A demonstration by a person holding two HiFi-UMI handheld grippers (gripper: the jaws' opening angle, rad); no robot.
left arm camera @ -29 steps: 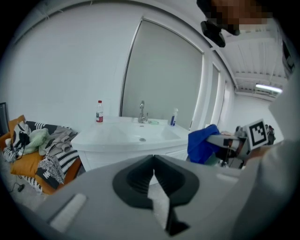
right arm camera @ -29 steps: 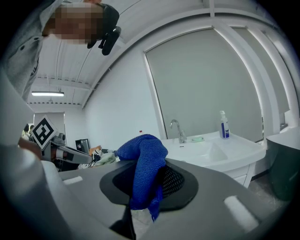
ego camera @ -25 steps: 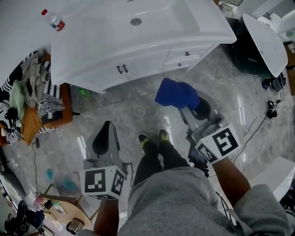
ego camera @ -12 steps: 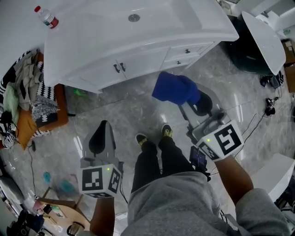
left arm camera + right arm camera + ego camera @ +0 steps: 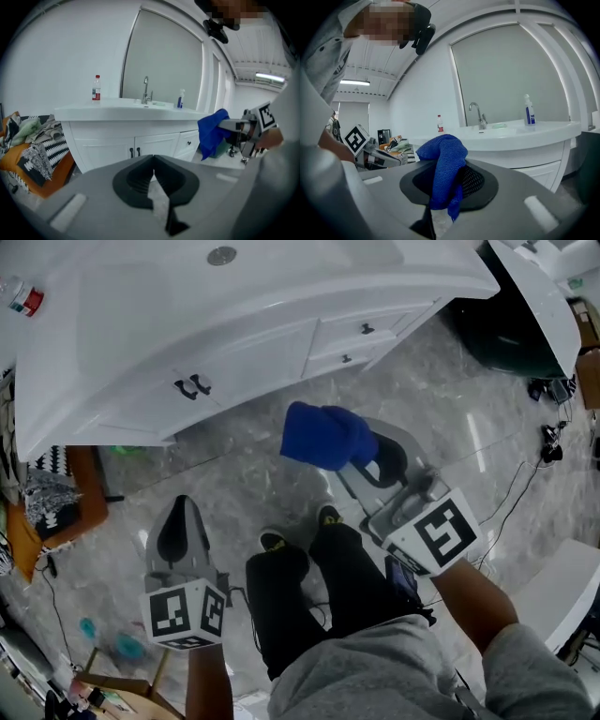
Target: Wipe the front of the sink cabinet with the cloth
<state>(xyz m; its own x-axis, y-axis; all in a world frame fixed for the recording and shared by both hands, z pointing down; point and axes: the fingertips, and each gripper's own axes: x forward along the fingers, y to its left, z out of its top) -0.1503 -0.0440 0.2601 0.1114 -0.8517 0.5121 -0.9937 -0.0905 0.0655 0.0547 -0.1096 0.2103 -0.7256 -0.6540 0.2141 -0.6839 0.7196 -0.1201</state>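
The white sink cabinet [image 5: 253,357] fills the top of the head view, its doors and drawers with dark handles [image 5: 192,385] facing me. My right gripper [image 5: 361,463] is shut on a blue cloth [image 5: 323,435], held over the floor a little short of the cabinet's front. The right gripper view shows the blue cloth [image 5: 444,173] bunched between the jaws, with the basin [image 5: 520,133] beyond. My left gripper [image 5: 178,532] hangs lower left, shut and empty; in the left gripper view its jaws meet at the tip, with the cabinet doors [image 5: 136,147] ahead.
A water bottle [image 5: 96,88], a tap [image 5: 146,90] and a pump bottle [image 5: 528,110] stand on the counter. An orange seat piled with clothes [image 5: 33,150] sits left of the cabinet. A dark bin [image 5: 506,338] and cables [image 5: 553,442] lie at right on the glossy marble floor [image 5: 234,484].
The view has closed in on the cabinet, which now looms larger. The right gripper with the cloth has drifted left toward the doors. My feet have shifted.
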